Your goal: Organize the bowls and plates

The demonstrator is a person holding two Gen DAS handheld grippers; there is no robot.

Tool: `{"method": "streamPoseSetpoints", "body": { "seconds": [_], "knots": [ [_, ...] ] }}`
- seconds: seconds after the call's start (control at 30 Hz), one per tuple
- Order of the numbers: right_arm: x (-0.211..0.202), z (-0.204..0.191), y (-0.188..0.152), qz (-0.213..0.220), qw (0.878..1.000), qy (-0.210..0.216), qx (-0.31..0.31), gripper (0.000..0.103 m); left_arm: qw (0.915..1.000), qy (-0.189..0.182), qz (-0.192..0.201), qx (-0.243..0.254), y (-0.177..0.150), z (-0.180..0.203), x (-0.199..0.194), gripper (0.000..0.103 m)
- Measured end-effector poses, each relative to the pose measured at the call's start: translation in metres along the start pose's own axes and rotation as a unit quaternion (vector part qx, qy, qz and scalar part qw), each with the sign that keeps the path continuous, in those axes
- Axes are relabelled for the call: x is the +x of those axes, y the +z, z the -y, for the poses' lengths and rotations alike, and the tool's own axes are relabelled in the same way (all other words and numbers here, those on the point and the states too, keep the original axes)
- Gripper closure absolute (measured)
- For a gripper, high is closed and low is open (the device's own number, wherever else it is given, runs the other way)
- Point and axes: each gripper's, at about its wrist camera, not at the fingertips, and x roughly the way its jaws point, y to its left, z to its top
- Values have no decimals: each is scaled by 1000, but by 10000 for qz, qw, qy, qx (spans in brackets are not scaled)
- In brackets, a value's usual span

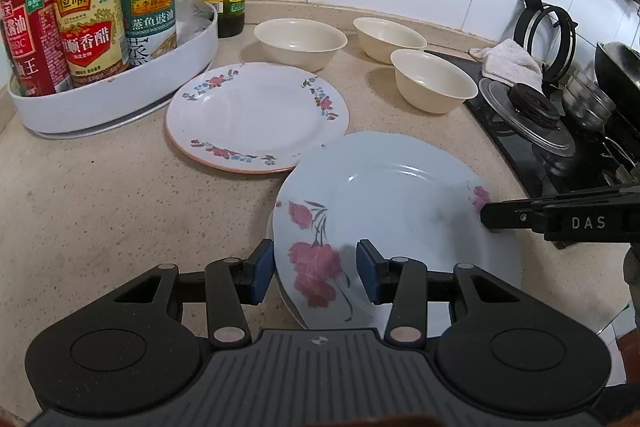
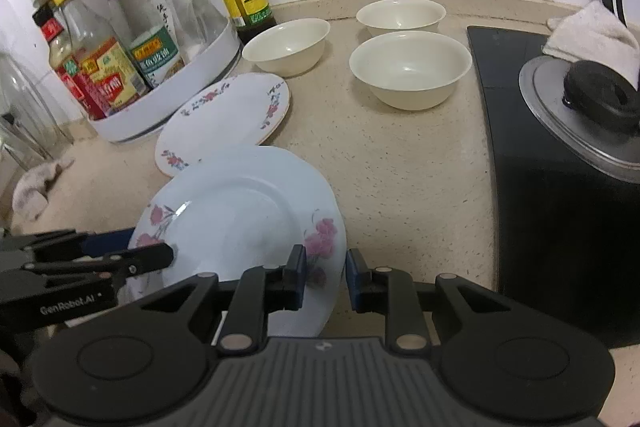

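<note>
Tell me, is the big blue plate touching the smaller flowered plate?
Cannot tell: in both wrist views the blue plate overlaps the flowered plate rim, tilted, hiding any contact or gap.

Left gripper straddles the tilted blue plate at its rim, right gripper on its far edge, floral plate flat on the bench beyond.
</note>
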Motion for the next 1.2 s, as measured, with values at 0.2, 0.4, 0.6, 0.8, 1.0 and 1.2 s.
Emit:
{"method": "streamPoseSetpoints", "body": {
  "seconds": [0.2,0.4,0.6,0.8,1.0,1.2],
  "knots": [
    [3,-2,1,-32,9998,-32,-173,81,10000,46,15,7,0,-1,1,51],
    [1,-6,4,100,9993,-7,-362,81,10000,42,-2,20,-1,-3,2,52],
    [0,-3,7,120,9994,-48,-330,81,10000,14,-23,11,-2,-6,-2,53],
    [2,4,11,138,9995,-26,-281,81,9998,148,-1,-98,-1,-10,-3,53],
    [3,8,15,117,9996,51,-268,81,9991,331,34,-257,-1,-15,-7,52],
    [2,13,22,169,9992,202,-311,81,9975,519,105,-476,3,-20,-10,47]
  ]
}}
